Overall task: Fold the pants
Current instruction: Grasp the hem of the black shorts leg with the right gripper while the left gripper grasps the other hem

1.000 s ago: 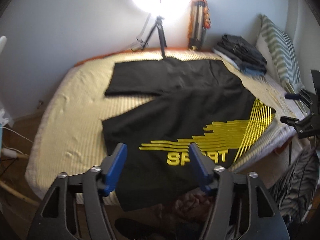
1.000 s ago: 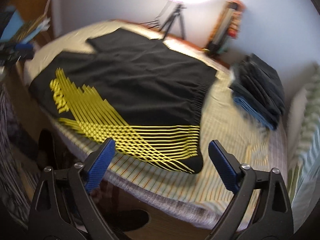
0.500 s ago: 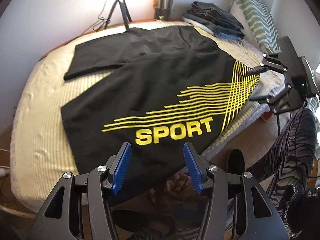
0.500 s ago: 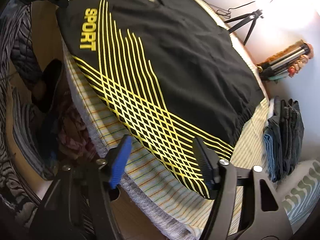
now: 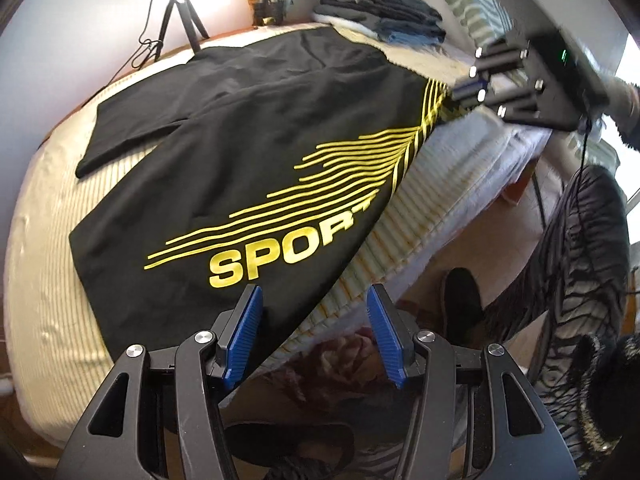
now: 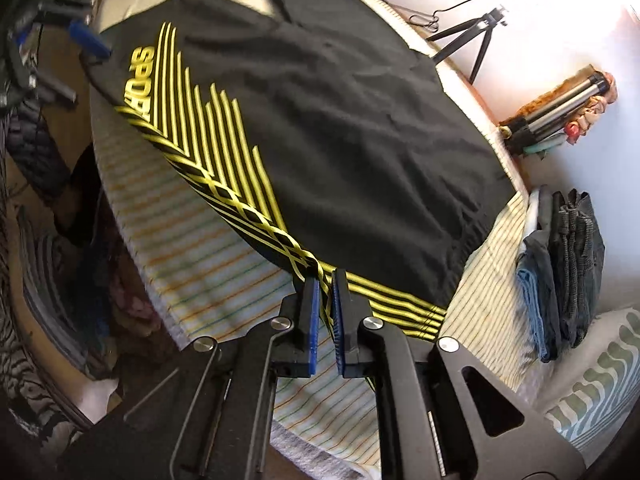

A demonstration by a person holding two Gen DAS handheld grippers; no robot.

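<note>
Black pants (image 5: 248, 152) with yellow stripes and a yellow "SPORT" print lie spread flat on the bed (image 5: 48, 264), covering most of its striped sheet. Legs run toward the far left, waistband toward the right. Near edge of the pants is pulled up into a ridge along the bed's near side.

Right gripper (image 6: 326, 280) has just been closing; its blue pads (image 6: 312, 320) now pinch the striped near edge of the pants by the waistband end, fabric bunched between them. In the left wrist view the same gripper (image 5: 468, 92) shows at the right, blurred, its tip at the stripes.

Left gripper (image 5: 314, 306) hangs over the near hem end of the pants, just below the "SPORT" print. Its jaws stand about half apart, nothing pinched; hem corner and sheet edge show through the gap. Cannot tell if a pad touches the cloth.

Folded clothes (image 6: 560, 272) stacked at the far right of the bed, well apart from the pants. Striped pillow (image 5: 460, 4) beside that stack. Tripod (image 5: 180, 20) stands against the far wall. Person's leg in zebra-print trousers (image 5: 580, 248) and a dark shoe (image 5: 460, 300) stand near the bed's right side.
</note>
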